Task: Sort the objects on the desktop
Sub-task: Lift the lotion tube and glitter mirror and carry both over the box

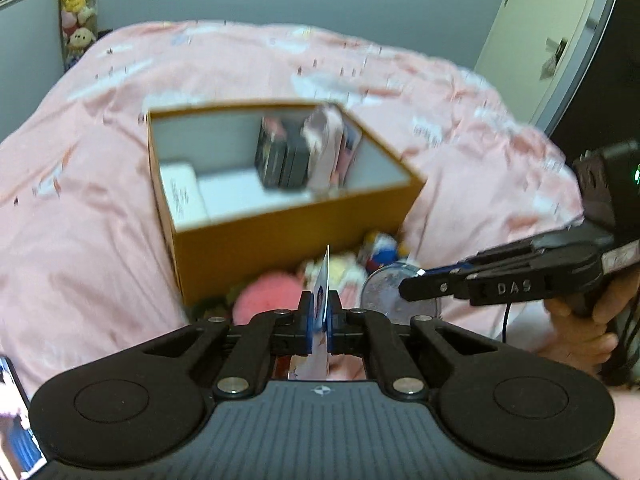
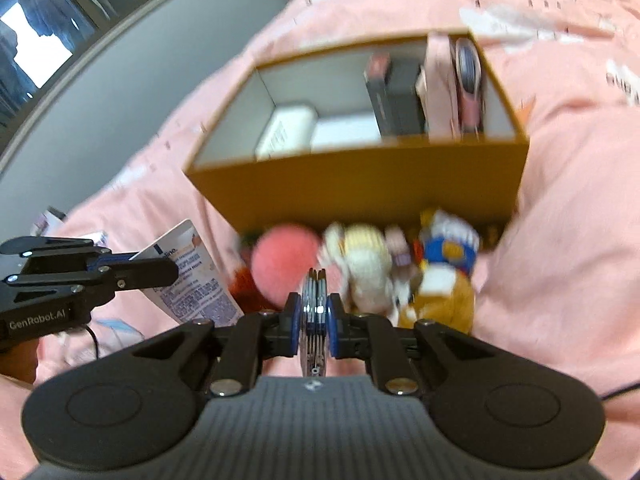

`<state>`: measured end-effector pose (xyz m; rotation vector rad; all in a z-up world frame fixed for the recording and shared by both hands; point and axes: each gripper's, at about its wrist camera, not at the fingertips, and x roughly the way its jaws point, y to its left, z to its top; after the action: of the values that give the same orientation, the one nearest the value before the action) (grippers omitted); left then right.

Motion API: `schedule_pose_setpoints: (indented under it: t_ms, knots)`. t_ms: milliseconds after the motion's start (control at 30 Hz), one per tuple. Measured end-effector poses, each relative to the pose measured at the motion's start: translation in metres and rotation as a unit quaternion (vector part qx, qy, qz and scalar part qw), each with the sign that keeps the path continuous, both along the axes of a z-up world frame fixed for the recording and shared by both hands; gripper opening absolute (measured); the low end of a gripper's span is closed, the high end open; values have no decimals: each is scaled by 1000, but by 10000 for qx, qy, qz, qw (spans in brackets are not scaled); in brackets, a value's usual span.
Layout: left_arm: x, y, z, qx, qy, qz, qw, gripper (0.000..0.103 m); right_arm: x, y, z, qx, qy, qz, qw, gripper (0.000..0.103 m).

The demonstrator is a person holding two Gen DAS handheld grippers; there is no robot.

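An open orange box (image 1: 288,236) (image 2: 360,184) sits on the pink bed cover, with small dark boxes (image 1: 282,156), a pink packet and a white box (image 2: 286,130) inside. My left gripper (image 1: 320,316) is shut on a flat white tube, seen edge-on (image 1: 325,280); its printed face shows in the right wrist view (image 2: 192,276). My right gripper (image 2: 315,316) is shut on a round clear disc-shaped case (image 2: 314,300), which also shows in the left wrist view (image 1: 384,292). Both grippers hover in front of the box.
Plush toys lie against the box's near wall: a pink round one (image 2: 286,258), a cream one (image 2: 366,264), a blue and brown one (image 2: 444,272). More plush toys (image 1: 78,8) hang at the far left wall. A door (image 1: 532,32) stands at the right.
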<state>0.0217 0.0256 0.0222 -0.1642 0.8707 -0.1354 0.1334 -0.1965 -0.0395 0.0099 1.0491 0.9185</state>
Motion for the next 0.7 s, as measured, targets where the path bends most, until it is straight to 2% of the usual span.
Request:
schedule_pose_setpoints:
  t_ms: [100,233,400,500,567,700]
  knots:
    - [8,5,25,-53,-308,-1,9995,6,6,-1,24,258,-233,6,9994,14]
    - [28,8,54,109,-723,54,9973,6,19,-3,53,567,-562,-19,9968,14]
    - [67,10,72,380,-973,259,9942,6,44,5,74,714,-897,-186,9932,14]
    - [100,14,67,457,-972,428,9933,6,64,12,75,728,-863,-317,9931,14]
    - [118,20,56,363,-844,581,9941,6,79,19,69,677,-753,-399,9941,14]
    - [159,30,22,429,-701,954,9920,6,107,42,45,309,-684,-492,9960,14]
